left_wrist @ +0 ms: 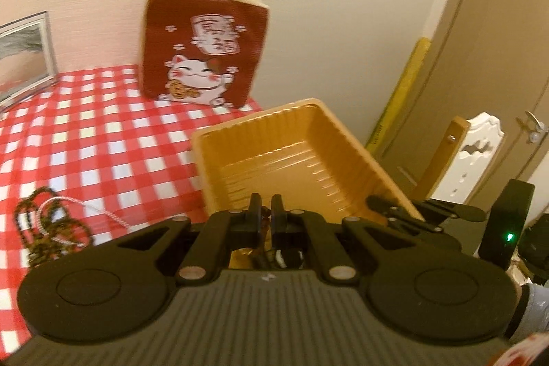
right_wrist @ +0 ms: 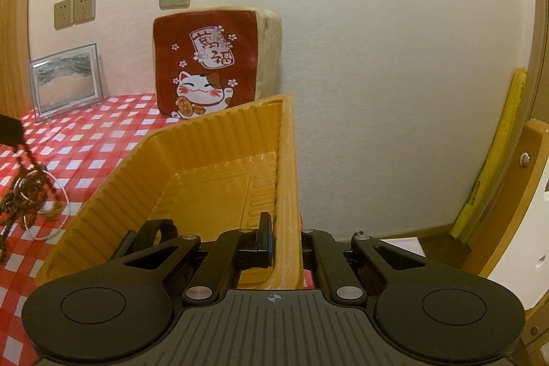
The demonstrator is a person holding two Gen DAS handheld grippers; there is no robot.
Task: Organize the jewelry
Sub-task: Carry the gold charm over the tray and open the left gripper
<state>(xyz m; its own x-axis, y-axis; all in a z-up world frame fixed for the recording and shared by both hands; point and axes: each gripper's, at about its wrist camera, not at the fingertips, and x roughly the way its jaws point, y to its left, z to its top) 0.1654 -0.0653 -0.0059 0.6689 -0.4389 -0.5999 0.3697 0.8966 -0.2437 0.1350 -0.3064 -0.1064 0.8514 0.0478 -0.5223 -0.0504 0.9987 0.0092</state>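
Note:
A yellow ribbed plastic tray (right_wrist: 192, 180) stands tilted on the red-checked tablecloth (left_wrist: 103, 132), and nothing shows inside it. My right gripper (right_wrist: 274, 225) is shut on the tray's right wall, one finger inside and the other hidden behind it. In the left wrist view the tray (left_wrist: 274, 153) lies just ahead. My left gripper (left_wrist: 264, 206) is shut on a brown bead necklace (right_wrist: 31, 167), whose strand hangs from it down to a tangled pile (left_wrist: 44, 228) with a thin white bead string (right_wrist: 51, 222). The right wrist view catches the left gripper (right_wrist: 8, 129) at its left edge.
A red lucky-cat cushion (left_wrist: 206, 47) leans on the back wall, with a glass picture frame (right_wrist: 65, 78) to its left. The table ends just right of the tray; past it stand a wooden chair back (left_wrist: 446, 156), a yellow strip (right_wrist: 494, 153) and a door (left_wrist: 507, 40).

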